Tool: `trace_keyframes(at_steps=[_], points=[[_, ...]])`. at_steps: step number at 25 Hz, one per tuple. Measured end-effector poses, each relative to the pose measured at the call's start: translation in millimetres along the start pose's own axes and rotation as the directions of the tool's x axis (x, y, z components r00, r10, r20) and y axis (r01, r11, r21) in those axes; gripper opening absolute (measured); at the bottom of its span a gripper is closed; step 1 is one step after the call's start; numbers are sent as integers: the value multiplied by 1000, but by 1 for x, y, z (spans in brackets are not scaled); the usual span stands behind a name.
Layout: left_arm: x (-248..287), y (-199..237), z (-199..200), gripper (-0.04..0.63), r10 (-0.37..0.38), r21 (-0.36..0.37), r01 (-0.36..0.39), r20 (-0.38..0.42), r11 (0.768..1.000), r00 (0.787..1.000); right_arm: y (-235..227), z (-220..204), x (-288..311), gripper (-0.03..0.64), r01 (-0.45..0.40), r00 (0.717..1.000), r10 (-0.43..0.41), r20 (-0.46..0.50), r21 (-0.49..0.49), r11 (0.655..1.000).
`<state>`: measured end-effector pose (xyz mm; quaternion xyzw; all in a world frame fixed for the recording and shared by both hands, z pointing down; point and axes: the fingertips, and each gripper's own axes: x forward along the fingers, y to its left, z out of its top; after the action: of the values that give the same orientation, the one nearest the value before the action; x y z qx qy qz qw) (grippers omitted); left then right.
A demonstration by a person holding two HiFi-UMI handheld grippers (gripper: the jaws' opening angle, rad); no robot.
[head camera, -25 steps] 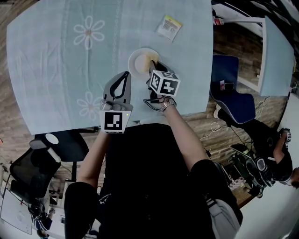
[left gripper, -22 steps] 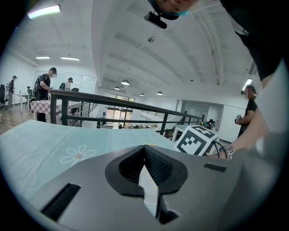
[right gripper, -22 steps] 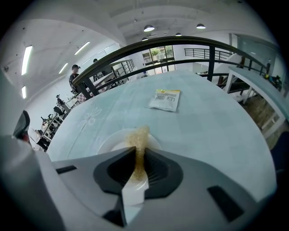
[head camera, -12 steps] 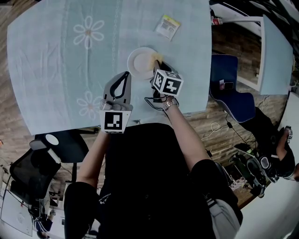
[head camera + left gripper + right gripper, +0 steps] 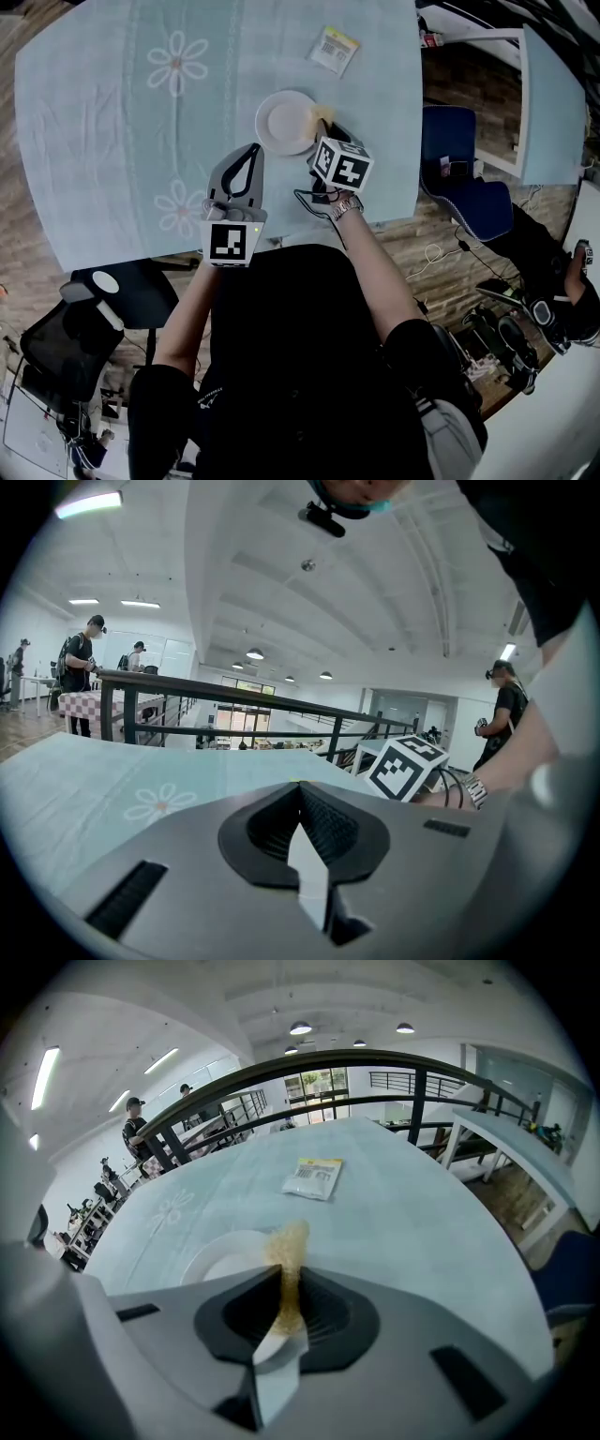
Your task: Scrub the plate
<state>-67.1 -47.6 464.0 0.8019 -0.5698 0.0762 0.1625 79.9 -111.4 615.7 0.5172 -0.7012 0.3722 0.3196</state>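
- Right gripper (image 5: 286, 1269): jaws clamped tight on a thin yellow-tan sponge strip (image 5: 289, 1241). The strip stands on edge between the pads, its frayed end poking out past the tips.
- Round white ceramic plate (image 5: 281, 122): flat on the table, which is covered by a light-blue tablecloth with white flower prints (image 5: 112, 112). It sits towards the table's right half, just ahead of both grippers.
- In the head view the sponge strip (image 5: 322, 114) is at the plate's right rim. The right gripper view shows the free end over the right part of the plate (image 5: 220, 1254). Can't tell whether it's actually pressing on the surface.
- The right gripper's black-and-white marker cube (image 5: 342, 164) hides most of the jaws from above. There's a metal wristwatch (image 5: 339, 208) on the arm behind it.
- Left gripper (image 5: 300, 787): jaws fully closed, tips meeting, nothing between them.
- In the head view the left gripper (image 5: 251, 150) lies low over the tablecloth, tips pointing at the plate's near-left rim and just beside it. Can't tell whether they touch it.
- Small white-and-yellow printed packet (image 5: 335, 47): flat on the cloth beyond the plate, well apart from it. It's also visible straight ahead in the right gripper view (image 5: 312, 1177).
- Blue padded chair (image 5: 459, 159): off the table's right edge.
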Motion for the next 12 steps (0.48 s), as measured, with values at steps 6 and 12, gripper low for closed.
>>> trace_keyframes(at_steps=[6, 12], points=[[-5, 0, -1, 12, 0, -3, 0, 4, 1000, 1000, -11, 2, -8, 55, 28, 999, -29, 20, 17, 999], [-12, 1, 1, 12, 18, -7, -18, 17, 1000, 1000, -6, 7, -21, 55, 7, 999, -9, 51, 50, 999]])
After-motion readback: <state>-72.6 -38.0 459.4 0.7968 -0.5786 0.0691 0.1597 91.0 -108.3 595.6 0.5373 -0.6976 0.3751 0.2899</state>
